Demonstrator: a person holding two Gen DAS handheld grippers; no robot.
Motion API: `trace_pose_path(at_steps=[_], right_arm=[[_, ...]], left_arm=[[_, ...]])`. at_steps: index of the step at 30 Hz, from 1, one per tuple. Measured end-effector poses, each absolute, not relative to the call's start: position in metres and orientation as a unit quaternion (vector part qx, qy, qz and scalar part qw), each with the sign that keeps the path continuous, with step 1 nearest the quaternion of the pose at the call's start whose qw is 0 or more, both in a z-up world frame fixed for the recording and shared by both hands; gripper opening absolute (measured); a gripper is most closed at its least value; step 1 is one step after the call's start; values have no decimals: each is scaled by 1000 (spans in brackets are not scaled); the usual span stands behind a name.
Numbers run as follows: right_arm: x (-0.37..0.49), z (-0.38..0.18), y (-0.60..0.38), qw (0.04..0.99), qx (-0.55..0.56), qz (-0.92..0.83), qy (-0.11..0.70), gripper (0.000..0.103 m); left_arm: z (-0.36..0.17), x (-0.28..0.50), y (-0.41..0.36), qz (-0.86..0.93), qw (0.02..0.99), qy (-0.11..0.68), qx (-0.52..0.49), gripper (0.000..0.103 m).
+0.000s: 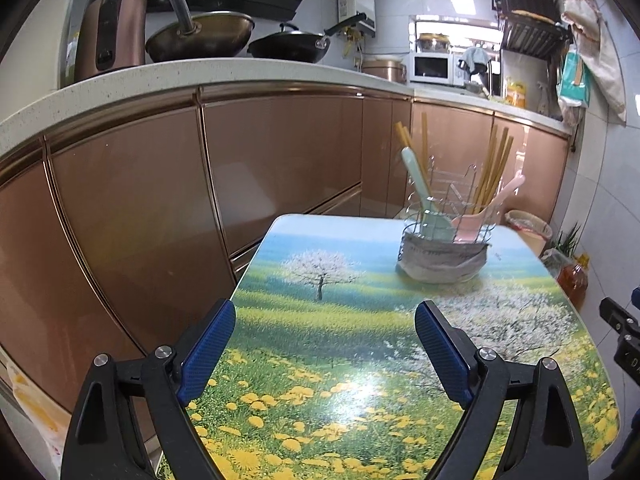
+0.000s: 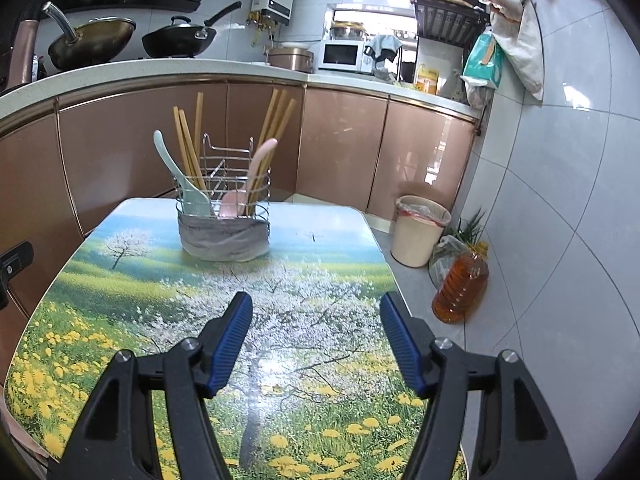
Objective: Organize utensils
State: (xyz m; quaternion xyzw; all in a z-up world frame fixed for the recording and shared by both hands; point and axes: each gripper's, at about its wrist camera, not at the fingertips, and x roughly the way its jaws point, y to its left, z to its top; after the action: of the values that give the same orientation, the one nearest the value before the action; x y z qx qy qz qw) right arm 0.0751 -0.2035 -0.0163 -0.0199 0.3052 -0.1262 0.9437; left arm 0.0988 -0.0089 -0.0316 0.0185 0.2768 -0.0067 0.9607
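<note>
Utensils (image 2: pixel 188 148) stand in the wire holder (image 2: pixel 224 200); left claw (image 1: pixel 325 328) and right claw (image 2: pixel 316 320) gape empty.

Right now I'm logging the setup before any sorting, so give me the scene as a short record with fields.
surface: table printed with a flower meadow
holder: wire utensil caddy, grey cloth around its base, standing at the table's far end
contents: light blue spoon, pink spoon, wooden chopsticks in two bunches
left gripper: open, empty
right gripper: open, empty
floor: bin, oil bottle
</note>
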Motion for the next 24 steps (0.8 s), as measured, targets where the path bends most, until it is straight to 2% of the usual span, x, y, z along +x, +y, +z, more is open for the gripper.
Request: trace_pose_path(at_steps=[24], right_arm=[[112, -76, -222, 914, -14, -127, 385, 65]], left_arm=[[-84, 144, 3, 2, 939, 344, 22, 91]])
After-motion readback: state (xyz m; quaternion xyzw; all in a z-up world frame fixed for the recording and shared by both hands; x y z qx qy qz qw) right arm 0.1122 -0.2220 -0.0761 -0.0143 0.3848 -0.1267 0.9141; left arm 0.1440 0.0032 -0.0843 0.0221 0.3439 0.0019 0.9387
